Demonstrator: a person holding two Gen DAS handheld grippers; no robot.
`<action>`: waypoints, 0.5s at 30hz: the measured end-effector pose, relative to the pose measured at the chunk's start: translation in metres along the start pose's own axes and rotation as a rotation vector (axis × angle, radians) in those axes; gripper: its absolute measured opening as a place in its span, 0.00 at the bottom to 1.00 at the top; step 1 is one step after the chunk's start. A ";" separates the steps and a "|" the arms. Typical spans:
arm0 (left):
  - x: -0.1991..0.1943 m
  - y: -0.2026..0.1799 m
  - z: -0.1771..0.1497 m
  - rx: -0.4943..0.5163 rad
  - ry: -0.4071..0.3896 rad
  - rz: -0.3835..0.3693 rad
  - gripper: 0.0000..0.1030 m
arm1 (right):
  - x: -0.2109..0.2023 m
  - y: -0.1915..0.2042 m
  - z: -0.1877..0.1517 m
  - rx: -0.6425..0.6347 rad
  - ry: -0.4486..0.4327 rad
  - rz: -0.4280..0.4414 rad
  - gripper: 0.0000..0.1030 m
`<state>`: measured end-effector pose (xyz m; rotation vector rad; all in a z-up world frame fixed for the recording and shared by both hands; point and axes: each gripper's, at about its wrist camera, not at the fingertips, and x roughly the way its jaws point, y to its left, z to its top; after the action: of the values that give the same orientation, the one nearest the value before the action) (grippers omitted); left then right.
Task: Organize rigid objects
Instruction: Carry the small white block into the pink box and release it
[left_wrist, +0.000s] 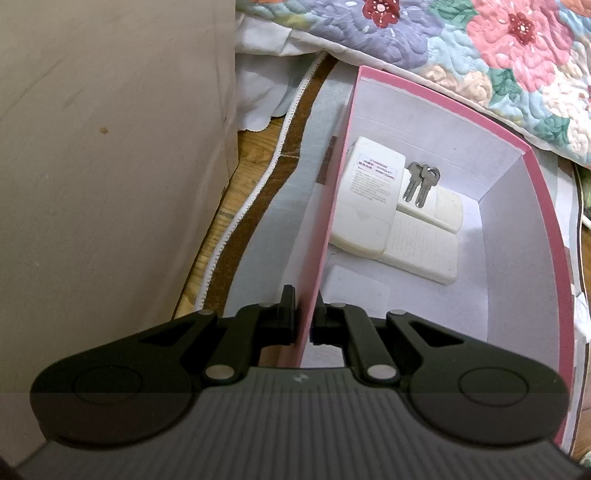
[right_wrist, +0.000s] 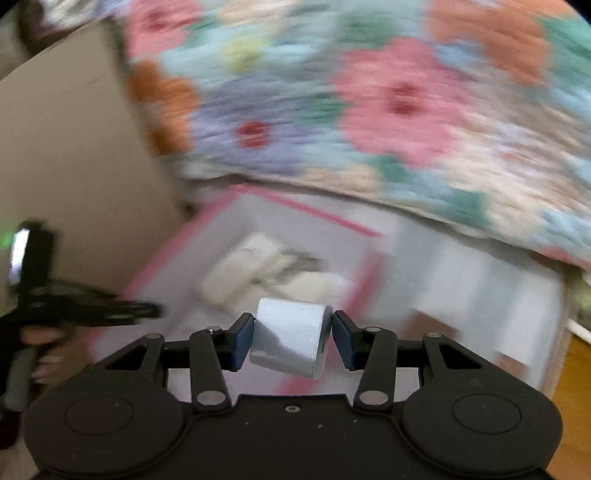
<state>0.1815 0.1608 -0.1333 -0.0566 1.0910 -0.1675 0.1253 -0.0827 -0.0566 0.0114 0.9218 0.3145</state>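
I see the pink box (left_wrist: 546, 229), open-topped with a pale white lining, on the floor beside the flowered quilt, its near wall pinched at the rim. Inside lie two cream remotes (left_wrist: 365, 195), one overlapping the other, the upper one label-side up, and a pair of grey keys (left_wrist: 419, 182) rests across them. A short white roll (right_wrist: 291, 338), a stubby cylinder tilted on its side, sits clamped by its two ends above the box.

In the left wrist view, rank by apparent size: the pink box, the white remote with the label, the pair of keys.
1. pink box, by far the largest.
2. white remote, lying inside the box.
3. pair of keys, smallest, resting across the remotes.
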 end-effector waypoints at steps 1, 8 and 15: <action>0.000 0.000 0.000 0.000 0.000 -0.001 0.06 | 0.008 0.012 0.002 -0.018 0.016 0.034 0.50; 0.000 0.001 0.000 0.001 -0.002 -0.003 0.06 | 0.094 0.039 0.005 0.123 0.228 0.041 0.50; 0.000 0.001 0.000 0.000 -0.001 -0.005 0.06 | 0.131 0.041 -0.004 0.150 0.303 -0.081 0.50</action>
<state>0.1810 0.1618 -0.1333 -0.0596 1.0897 -0.1717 0.1845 -0.0082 -0.1552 0.0656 1.2417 0.1727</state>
